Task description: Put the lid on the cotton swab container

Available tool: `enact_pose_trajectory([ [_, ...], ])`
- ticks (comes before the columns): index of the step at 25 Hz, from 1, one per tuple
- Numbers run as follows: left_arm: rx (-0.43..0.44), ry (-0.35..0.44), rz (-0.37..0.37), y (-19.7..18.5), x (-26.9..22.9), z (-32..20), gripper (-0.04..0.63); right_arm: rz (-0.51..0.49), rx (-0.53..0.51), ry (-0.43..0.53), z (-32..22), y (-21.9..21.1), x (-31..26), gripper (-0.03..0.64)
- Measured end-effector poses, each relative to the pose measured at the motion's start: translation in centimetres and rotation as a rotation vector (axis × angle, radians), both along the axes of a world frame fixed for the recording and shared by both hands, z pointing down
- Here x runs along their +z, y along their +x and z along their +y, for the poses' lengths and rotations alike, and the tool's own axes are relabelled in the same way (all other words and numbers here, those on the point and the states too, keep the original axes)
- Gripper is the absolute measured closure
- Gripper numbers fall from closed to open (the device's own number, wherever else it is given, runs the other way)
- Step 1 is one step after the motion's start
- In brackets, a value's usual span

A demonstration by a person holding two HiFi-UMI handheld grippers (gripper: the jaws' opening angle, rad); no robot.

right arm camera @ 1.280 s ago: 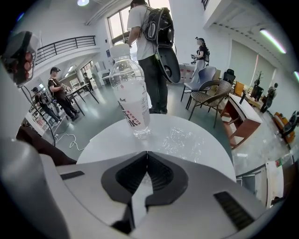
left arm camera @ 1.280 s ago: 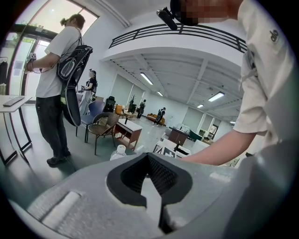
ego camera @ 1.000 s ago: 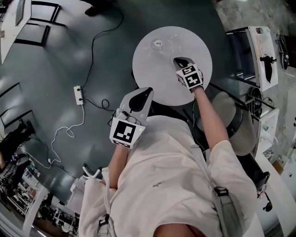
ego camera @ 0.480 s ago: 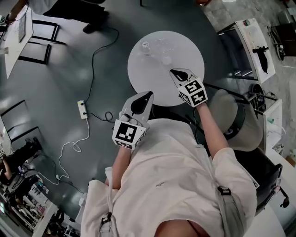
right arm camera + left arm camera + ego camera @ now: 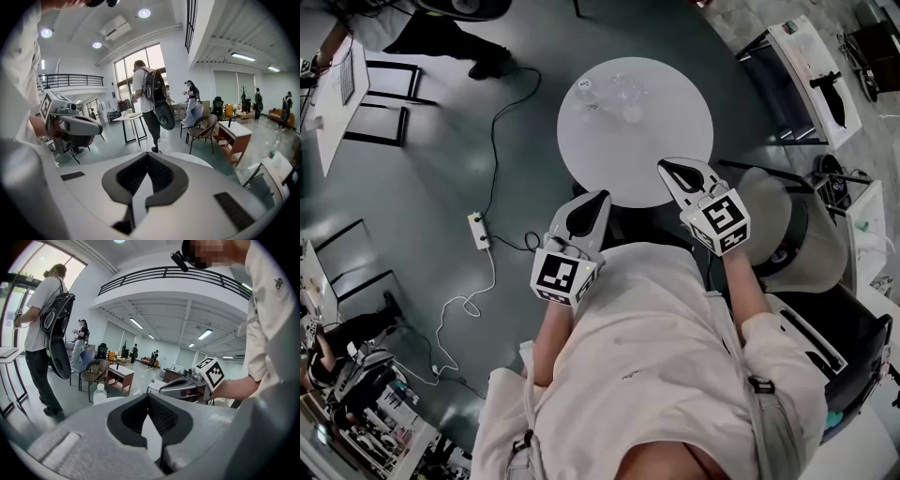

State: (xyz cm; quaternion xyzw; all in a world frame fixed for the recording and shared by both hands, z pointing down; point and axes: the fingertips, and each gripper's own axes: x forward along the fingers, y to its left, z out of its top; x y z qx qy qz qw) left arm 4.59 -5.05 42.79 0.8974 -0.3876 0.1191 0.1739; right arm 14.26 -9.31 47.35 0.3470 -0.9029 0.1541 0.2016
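A round white table point(image 5: 661, 141) carries a few small clear items at its far side: a clear cluster point(image 5: 625, 89) with a pale round piece point(image 5: 632, 114) beside it, and a small bottle point(image 5: 586, 90). I cannot tell which is the swab container or the lid. My left gripper point(image 5: 592, 202) hangs off the table's near-left edge, shut and empty. My right gripper point(image 5: 673, 169) sits at the near-right edge, also shut and empty. The left gripper view shows its closed jaws, the bottle point(image 5: 99, 393) and the right gripper point(image 5: 185, 386).
A power strip point(image 5: 477, 230) and its cables lie on the grey floor to the left. A chair point(image 5: 787, 234) stands right of me, and a white shelf unit point(image 5: 811, 66) at far right. A person with a backpack point(image 5: 150, 93) stands beyond the table.
My right gripper has drawn back from over the table to its near edge. The left gripper has hardly moved. The head view has shifted, so the table now sits farther from both grippers.
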Motion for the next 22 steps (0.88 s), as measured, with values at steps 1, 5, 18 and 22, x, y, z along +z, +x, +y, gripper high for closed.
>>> enact_pose_trajectory([
  [1,0.002,0.003,0.002,-0.1,-0.1,0.0,0.586,0.004,0.013,0.006,0.4,0.1,-0.5,0.609],
  [5,0.032,0.027,0.006,-1.1,-1.0,-0.2,0.586,-0.025,0.09,0.018,1.5,-0.5,-2.7,0.609],
  [18,0.183,0.056,0.009,-12.7,-1.5,2.5,0.586,-0.055,0.294,0.061,5.9,-10.4,-5.5,0.609],
  [22,0.223,0.06,0.032,-15.4,-1.5,3.3,0.586,-0.066,0.355,0.104,8.0,-12.9,-7.0,0.609],
])
